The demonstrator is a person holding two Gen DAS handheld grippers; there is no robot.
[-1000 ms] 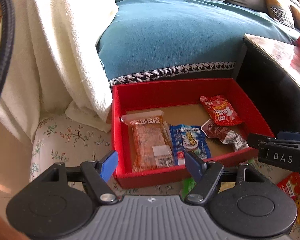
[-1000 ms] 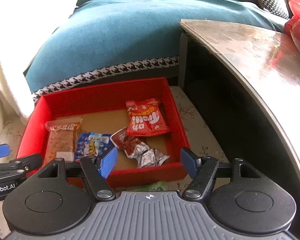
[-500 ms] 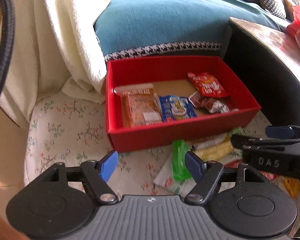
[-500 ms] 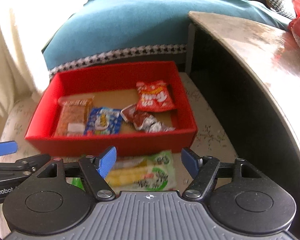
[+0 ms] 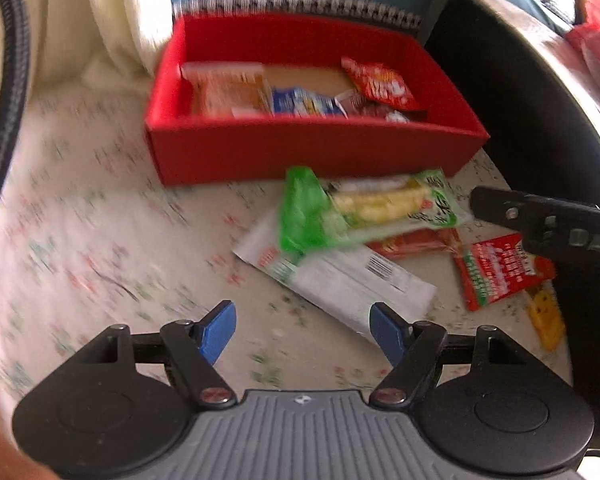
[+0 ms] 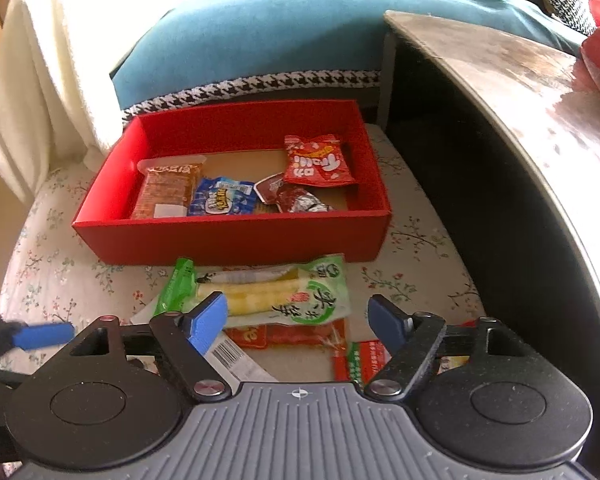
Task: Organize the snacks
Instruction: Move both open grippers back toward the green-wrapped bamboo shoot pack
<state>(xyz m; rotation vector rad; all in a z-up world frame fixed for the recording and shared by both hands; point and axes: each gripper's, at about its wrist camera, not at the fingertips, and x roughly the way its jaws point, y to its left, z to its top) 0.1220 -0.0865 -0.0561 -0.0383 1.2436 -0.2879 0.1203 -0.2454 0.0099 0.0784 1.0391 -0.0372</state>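
Both grippers are held empty above the floral cushion [image 6: 40,264]: the left gripper [image 5: 303,330] parted, the right gripper [image 6: 298,320] just widened. The green snack packet [image 6: 300,292] is seen beside the red box [image 6: 236,240], near the cushion's front edge.

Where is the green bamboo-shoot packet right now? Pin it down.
In the right wrist view the green bamboo-shoot packet lies on the floral cushion, outside the red box by its near wall, atop a white packet and a red one.
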